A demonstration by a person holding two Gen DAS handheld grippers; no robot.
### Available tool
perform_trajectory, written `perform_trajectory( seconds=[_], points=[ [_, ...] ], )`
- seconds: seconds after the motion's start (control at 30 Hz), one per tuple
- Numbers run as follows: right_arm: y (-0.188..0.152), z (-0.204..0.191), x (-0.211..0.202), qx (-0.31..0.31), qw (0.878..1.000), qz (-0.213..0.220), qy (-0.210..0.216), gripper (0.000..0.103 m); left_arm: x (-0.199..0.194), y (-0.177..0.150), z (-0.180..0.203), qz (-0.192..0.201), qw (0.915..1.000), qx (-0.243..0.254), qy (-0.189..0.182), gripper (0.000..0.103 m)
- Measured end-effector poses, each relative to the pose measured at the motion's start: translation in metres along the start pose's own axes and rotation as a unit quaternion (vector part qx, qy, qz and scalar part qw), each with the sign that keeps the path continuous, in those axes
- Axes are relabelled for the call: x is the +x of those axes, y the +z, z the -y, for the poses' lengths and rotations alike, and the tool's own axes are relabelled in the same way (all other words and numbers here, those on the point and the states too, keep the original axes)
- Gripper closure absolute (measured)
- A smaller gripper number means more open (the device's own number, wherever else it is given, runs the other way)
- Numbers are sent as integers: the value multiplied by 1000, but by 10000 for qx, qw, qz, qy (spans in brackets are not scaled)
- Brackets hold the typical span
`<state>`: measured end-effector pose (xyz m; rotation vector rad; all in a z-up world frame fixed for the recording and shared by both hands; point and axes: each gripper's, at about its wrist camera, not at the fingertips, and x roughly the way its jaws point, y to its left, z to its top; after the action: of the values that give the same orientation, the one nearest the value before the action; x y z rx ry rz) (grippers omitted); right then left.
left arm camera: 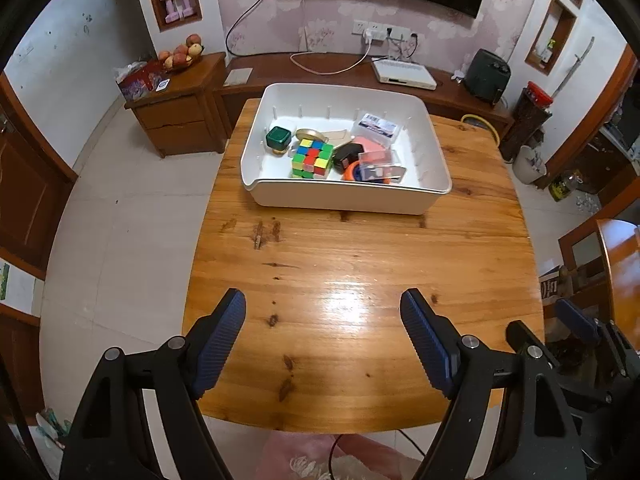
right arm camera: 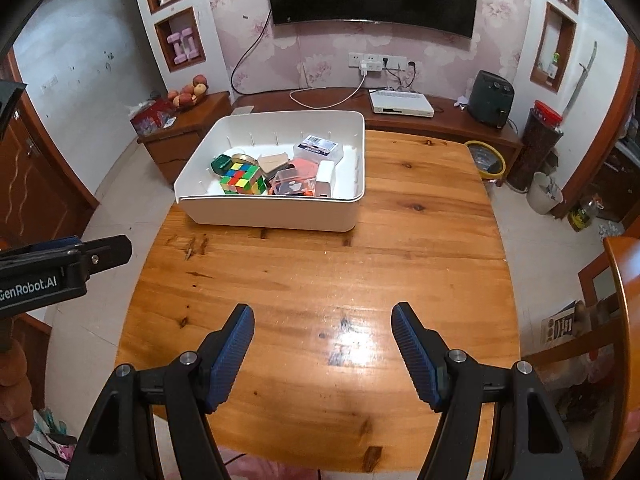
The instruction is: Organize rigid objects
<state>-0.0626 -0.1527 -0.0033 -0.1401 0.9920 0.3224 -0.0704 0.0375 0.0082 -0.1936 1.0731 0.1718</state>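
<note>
A white bin (left arm camera: 344, 200) (right arm camera: 272, 216) stands at the far side of the wooden table (left arm camera: 360, 300) (right arm camera: 320, 280). Inside it lie a colourful puzzle cube (left arm camera: 313, 159) (right arm camera: 243, 178), a green box (left arm camera: 278, 137), clear plastic cases (left arm camera: 378, 125) (right arm camera: 318, 146), an orange-and-black item (left arm camera: 352, 168) and other small pieces. My left gripper (left arm camera: 323, 304) hovers open over the near part of the table with nothing between its fingers. My right gripper (right arm camera: 323, 318) is open too, empty, above the near tabletop. Each gripper shows at the edge of the other's view.
Behind the table runs a low wooden cabinet (left arm camera: 328, 76) with a white set-top box (left arm camera: 404, 74) and cables. A side cabinet (left arm camera: 176, 108) holds a fruit bowl. A wooden chair (right arm camera: 624, 320) stands at the right. A yellow basin (right arm camera: 486, 160) sits on the floor.
</note>
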Motion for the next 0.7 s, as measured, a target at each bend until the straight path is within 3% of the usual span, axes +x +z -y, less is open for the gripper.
perform_trajectory(
  seconds=[0.37,0.7],
  points=[
    [-14,-1,-41,-26,9996,295,25,31,-34,-29,16,472,9989,60,-19,21],
    [-20,-2,-67,-46,9978,663,12,24,-44,-41,21,615,9981,63,9,21]
  ],
)
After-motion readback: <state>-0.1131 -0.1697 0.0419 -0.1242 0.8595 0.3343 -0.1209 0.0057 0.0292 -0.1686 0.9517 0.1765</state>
